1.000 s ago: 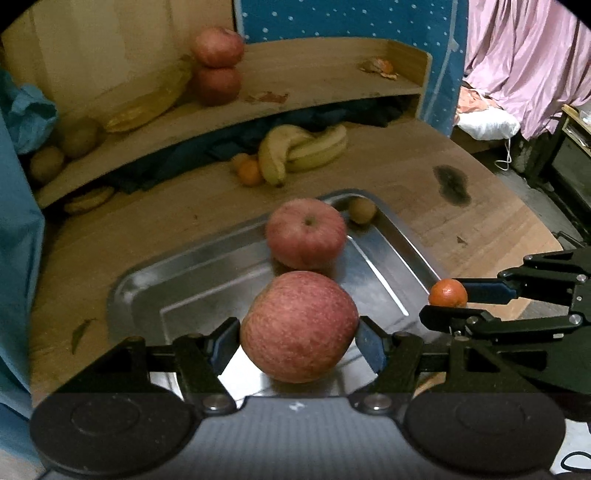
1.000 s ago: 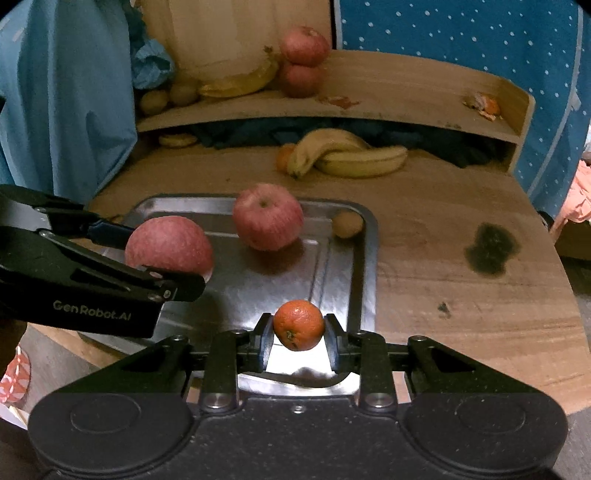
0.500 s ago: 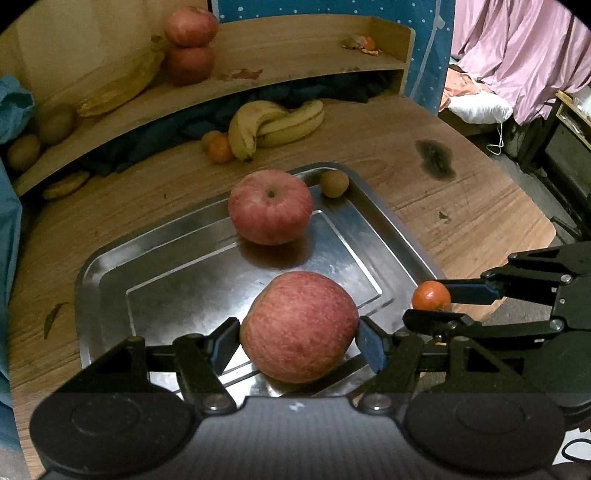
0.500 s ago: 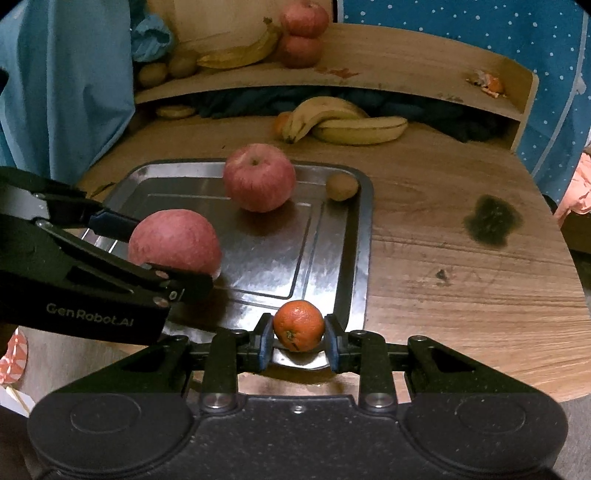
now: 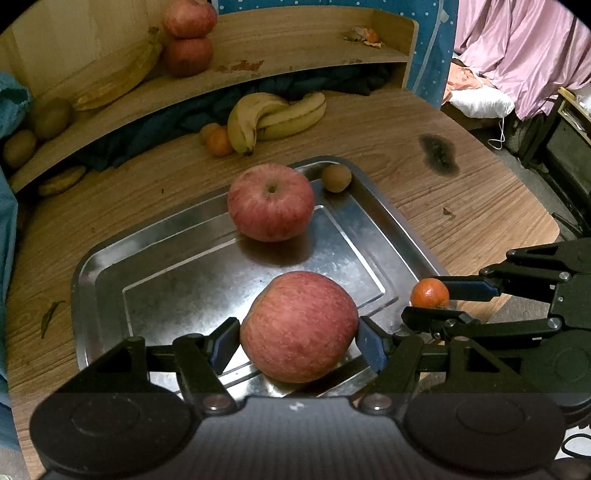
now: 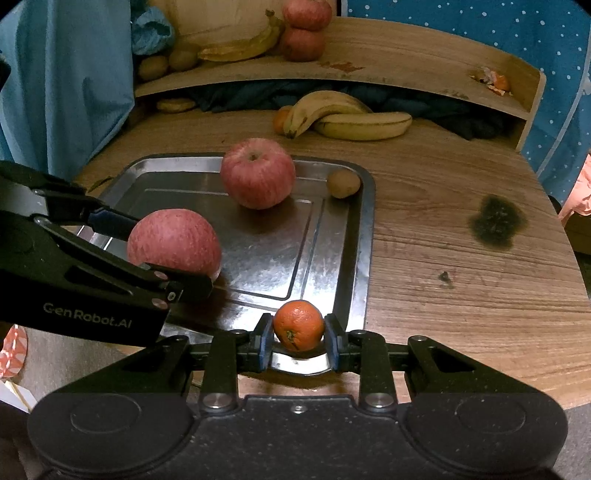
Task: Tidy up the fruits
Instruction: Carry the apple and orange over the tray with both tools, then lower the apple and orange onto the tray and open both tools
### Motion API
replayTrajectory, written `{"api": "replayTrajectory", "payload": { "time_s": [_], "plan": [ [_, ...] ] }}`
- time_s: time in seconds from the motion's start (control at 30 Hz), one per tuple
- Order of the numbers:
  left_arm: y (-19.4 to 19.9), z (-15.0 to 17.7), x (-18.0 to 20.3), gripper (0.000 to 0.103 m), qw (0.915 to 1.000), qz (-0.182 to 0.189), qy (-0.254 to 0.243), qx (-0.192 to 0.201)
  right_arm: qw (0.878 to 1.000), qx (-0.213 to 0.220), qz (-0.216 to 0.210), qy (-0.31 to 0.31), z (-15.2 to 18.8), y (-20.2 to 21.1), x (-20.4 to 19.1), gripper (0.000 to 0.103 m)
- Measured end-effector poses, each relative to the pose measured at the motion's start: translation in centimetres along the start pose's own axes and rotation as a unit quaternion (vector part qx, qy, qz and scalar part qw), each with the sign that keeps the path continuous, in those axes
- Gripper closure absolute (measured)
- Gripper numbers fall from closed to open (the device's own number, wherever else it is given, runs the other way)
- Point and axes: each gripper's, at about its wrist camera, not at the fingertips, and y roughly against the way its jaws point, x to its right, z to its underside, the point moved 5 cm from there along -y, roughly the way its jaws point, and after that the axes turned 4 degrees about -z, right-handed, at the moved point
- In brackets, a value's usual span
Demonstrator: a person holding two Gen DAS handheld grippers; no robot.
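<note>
My left gripper [image 5: 297, 339] is shut on a red apple [image 5: 299, 326], held just above the near part of a steel tray [image 5: 110, 266]. My right gripper [image 6: 298, 338] is shut on a small tangerine [image 6: 298, 325] over the tray's near right corner [image 6: 356, 288]. A second red apple [image 5: 270, 201] and a small brown kiwi [image 5: 336, 178] rest at the tray's far end. In the right wrist view the left gripper [image 6: 173, 266] with its apple [image 6: 173, 242] sits at the left, and the other apple [image 6: 257, 178] and kiwi [image 6: 343, 183] lie beyond.
The tray lies on a round wooden table [image 5: 443, 184]. Behind it are bananas [image 5: 273, 118] and a tangerine [image 5: 219, 142]. A raised wooden shelf [image 6: 369, 62] holds two stacked apples [image 6: 304, 31], a banana, kiwis and peel. Blue cloth hangs at the left.
Both grippers have drawn back toward the tray's near edge and lowered slightly, each still holding its fruit. Fruits on the tray have not moved.
</note>
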Motion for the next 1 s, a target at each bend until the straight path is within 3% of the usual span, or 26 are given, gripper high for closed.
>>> {"api": "replayTrajectory", "payload": {
  "time_s": [0.73,1.0],
  "plan": [
    [-0.5,0.1,-0.4,0.030,0.9994,0.021,-0.023,-0.013,1.000,-0.009,0.013,-0.009,-0.1,-0.8,-0.2,0.069],
    [1.2,-0.8,-1.1,0.020,0.9988,0.028,-0.035,0.019,1.000,0.004,0.024,-0.017,-0.6,0.2,-0.4,0.049]
  ]
}}
